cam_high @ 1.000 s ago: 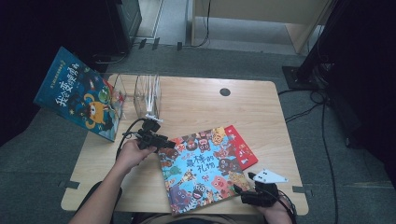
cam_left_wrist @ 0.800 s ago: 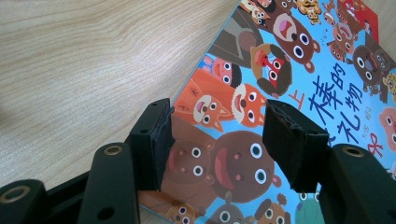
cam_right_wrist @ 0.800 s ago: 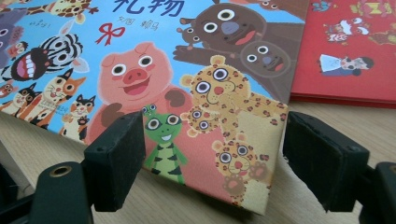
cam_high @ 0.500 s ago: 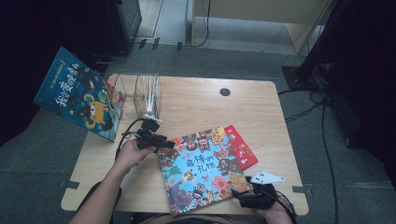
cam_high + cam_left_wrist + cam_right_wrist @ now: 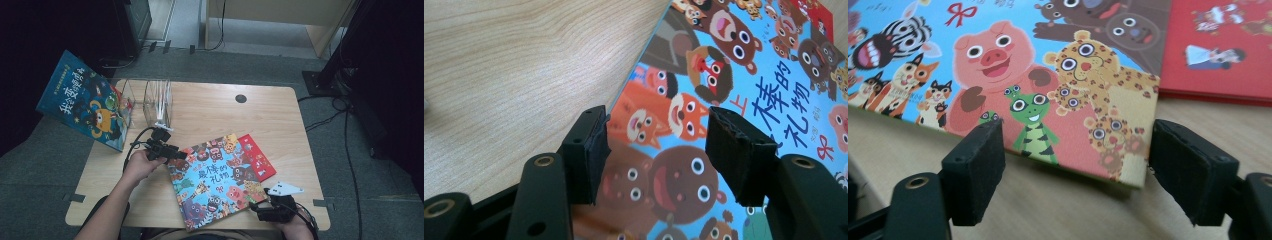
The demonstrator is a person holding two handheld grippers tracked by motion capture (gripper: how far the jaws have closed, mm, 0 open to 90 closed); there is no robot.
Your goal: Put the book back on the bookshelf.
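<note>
Animal-covered picture book [image 5: 215, 180], blue cover, flat on tabletop [image 5: 280, 120], overlapping red book [image 5: 257, 157]. Left gripper [image 5: 176, 155] fingers spread over its upper-left corner; right gripper [image 5: 260, 207] fingers spread beside near corner.

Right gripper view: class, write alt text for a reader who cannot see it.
The right tool, jaws open, faces the corner of an animal book on a table. A red book lies beyond, partly under it.
</note>
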